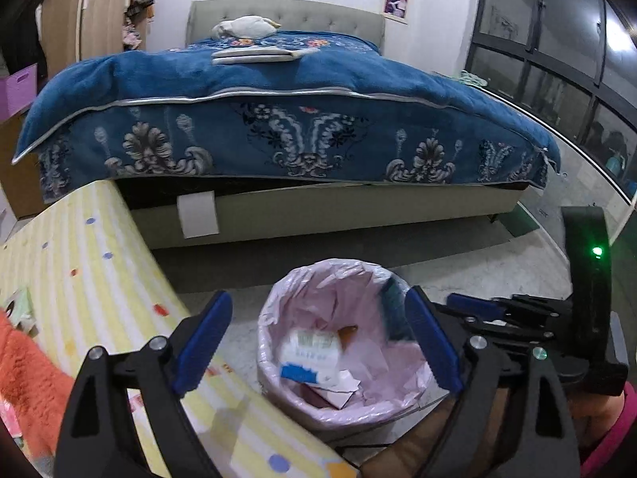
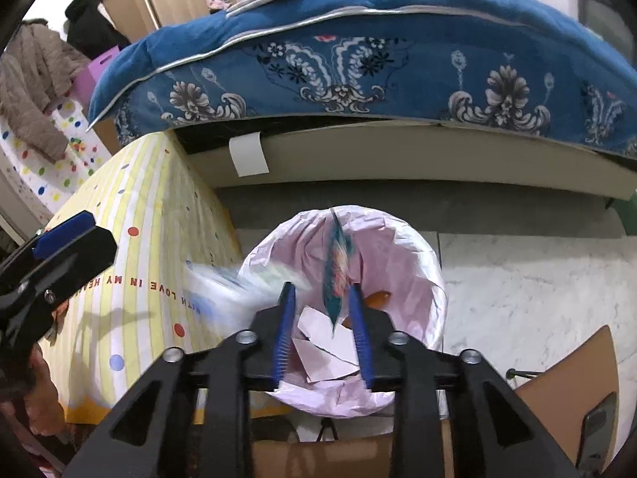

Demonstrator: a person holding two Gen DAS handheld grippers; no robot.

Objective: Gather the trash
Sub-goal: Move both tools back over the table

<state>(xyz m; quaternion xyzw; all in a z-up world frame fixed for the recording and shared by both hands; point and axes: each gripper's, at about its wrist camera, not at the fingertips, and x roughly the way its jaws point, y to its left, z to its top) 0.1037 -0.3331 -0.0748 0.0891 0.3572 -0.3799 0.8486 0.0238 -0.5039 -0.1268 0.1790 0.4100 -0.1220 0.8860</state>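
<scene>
A round bin with a pink liner (image 1: 278,310) stands on the floor; it also shows in the right wrist view (image 2: 402,247). It holds a white and blue packet (image 1: 308,352), white paper (image 2: 322,352) and an orange scrap (image 1: 345,332). My left gripper (image 1: 318,336) is open and empty above the bin. My right gripper (image 2: 321,306) is open above the bin. A teal wrapper (image 2: 336,267) is blurred in the air between its fingers, apart from both pads. A second blurred white and blue packet (image 2: 223,283) is at the bin's left rim. The right gripper also shows in the left wrist view (image 1: 473,302).
A yellow striped cloth with dots (image 1: 91,263) covers a surface left of the bin. A bed with a blue floral blanket (image 1: 278,119) stands behind. An orange fuzzy cloth (image 1: 24,378) lies at far left. A brown board (image 2: 569,374) lies at lower right on the marble floor.
</scene>
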